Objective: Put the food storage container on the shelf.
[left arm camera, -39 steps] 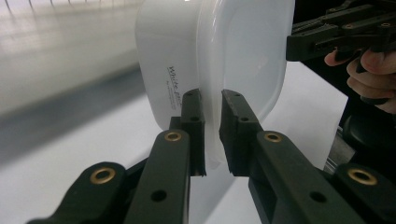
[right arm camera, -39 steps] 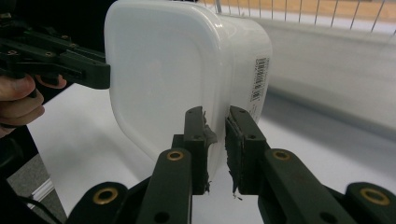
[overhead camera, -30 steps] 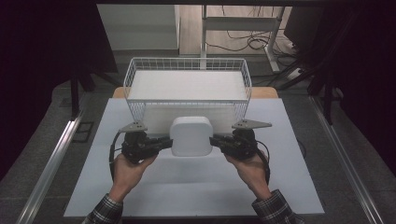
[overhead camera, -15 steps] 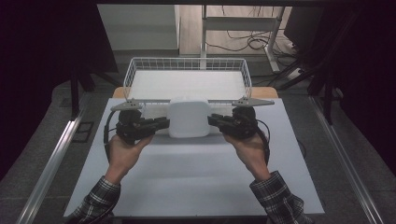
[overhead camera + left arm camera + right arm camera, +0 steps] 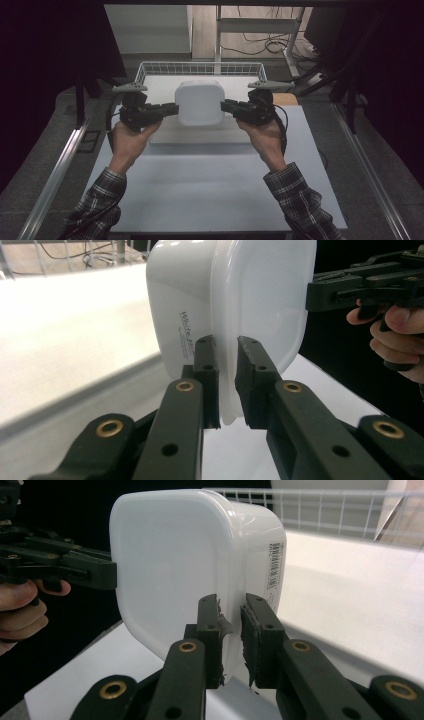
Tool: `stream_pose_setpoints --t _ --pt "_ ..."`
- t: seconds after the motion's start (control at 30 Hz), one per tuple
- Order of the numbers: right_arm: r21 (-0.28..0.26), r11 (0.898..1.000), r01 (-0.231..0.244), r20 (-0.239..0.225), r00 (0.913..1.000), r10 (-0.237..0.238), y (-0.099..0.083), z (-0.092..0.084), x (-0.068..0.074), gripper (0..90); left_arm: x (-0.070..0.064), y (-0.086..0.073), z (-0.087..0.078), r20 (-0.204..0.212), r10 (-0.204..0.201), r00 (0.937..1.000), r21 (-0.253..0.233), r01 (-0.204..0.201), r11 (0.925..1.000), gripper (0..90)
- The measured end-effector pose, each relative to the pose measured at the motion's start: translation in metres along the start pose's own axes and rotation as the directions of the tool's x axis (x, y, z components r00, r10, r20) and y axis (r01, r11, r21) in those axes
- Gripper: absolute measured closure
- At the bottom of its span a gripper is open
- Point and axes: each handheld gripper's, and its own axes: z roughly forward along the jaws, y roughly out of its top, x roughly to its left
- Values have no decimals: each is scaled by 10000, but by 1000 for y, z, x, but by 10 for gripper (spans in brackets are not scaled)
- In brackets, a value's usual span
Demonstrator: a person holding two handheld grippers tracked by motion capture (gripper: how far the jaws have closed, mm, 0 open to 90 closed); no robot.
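A white plastic lidded container (image 5: pixel 199 102) hangs in the air above the table, held from both sides. My left gripper (image 5: pixel 173 108) is shut on the rim at its left side, and my right gripper (image 5: pixel 225 106) is shut on the rim at its right side. In the left gripper view the black jaws pinch the container (image 5: pixel 235 305) by its lid edge, with my left gripper (image 5: pixel 227 365) closed on that thin rim. In the right gripper view the container (image 5: pixel 190 565) shows a barcode label, and my right gripper (image 5: pixel 231 625) clamps its rim.
A white wire basket (image 5: pixel 200 68) stands at the back of the white table (image 5: pixel 210 195), just behind the lifted container. A low white slab (image 5: pixel 200 136) lies under the container. Dark curtains flank both sides, and metal rails run along the floor.
Both hands have lifted the container off the table and carried it up and away, toward the wire basket. The grips on both sides stay as they were.
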Motion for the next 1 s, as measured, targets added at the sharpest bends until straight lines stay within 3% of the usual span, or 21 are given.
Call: stream_pose_setpoints --t 0.2,0.43,0.77,1.0 --pt "20 9998 -216 172 9996 216 21 12 -12 780 11 20 8 -195 -138 9997 22 139 9999 806" --pt "297 9974 -661 326 9973 651 31 24 -26 773 20 32 20 -391 -341 9987 316 353 9989 801" --pt "611 9919 -1116 460 9930 1089 35 37 -40 758 30 36 33 -448 -509 9977 488 531 9974 783" --pt "578 9912 -1195 461 9921 1169 40 42 -40 721 35 38 37 -511 -633 9967 425 655 9969 732"
